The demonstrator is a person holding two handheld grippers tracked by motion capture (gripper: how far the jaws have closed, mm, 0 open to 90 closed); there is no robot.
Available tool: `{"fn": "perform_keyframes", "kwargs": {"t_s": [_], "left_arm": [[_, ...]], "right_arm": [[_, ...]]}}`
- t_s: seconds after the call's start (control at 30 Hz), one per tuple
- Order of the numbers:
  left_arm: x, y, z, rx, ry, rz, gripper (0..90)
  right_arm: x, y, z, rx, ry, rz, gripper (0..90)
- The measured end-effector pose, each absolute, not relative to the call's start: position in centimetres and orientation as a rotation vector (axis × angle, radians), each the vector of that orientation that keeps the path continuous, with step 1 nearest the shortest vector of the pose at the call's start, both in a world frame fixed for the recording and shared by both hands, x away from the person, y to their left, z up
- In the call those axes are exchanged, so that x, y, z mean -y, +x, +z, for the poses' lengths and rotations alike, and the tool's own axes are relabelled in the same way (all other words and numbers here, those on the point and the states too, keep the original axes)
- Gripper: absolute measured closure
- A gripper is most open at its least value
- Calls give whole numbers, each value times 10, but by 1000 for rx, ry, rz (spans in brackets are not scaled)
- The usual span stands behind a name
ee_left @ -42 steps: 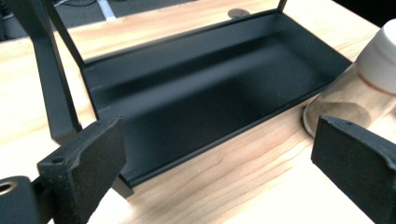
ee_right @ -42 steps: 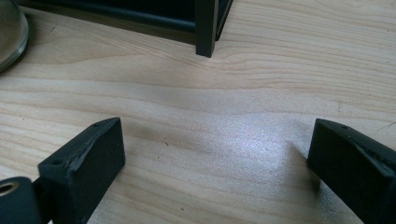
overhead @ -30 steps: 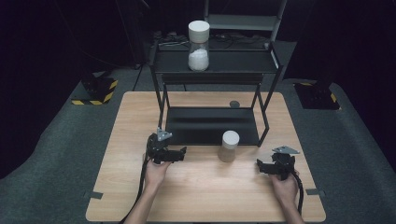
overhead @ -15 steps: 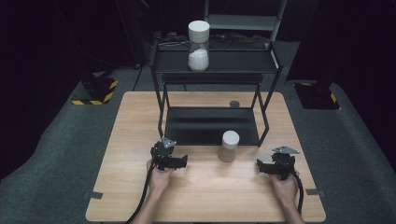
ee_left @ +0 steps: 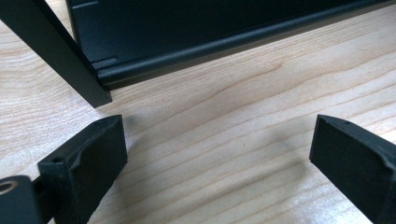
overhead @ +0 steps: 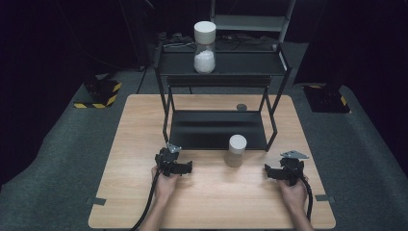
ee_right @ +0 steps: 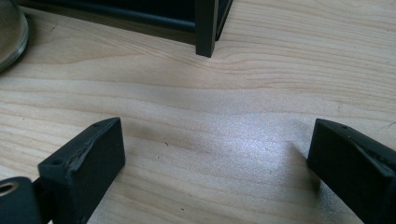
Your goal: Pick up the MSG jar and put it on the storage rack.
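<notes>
Both grippers rest low over the wooden table [overhead: 144, 125], each held in a hand. My left gripper [overhead: 169, 161] sits just in front of the black two-tier shelf [overhead: 216, 130], near its front left leg [ee_left: 60, 51]; its jaws stand wide open with bare wood between them [ee_left: 217, 154]. My right gripper [overhead: 285, 169] lies near the table's right front, open and empty [ee_right: 215, 154], facing the shelf's front right leg [ee_right: 206, 28]. A short jar with a pale lid [overhead: 236, 150] stands on the table between the grippers, its glass edge [ee_right: 11, 32] visible in the right gripper view.
A tall jar with white powder [overhead: 205, 45] stands on the shelf's top tier. A small dark disc [overhead: 241, 107] lies on the table behind the shelf. Dark floor surrounds the table, with striped blocks [overhead: 101, 91] at the far left.
My left gripper has slid back toward the person and slightly right, away from the shelf's front left leg. The right gripper has stayed put.
</notes>
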State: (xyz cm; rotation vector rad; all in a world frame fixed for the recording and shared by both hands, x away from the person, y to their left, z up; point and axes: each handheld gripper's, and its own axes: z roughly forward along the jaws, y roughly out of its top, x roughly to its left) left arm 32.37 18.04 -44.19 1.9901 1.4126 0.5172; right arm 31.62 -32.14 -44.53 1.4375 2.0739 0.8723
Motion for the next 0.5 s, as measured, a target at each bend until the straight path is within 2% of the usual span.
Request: {"fn": "perform_keyframes", "kwargs": {"t_s": [0.23,0.5], "left_arm": [[-176,314,-451,-1390,1973,578,35],[-176,314,-451,-1388,1973,579,35]], "right_arm": [[321,316,-445,-2073,1438,872,33],[321,316,-445,-2073,1438,871,33]]}}
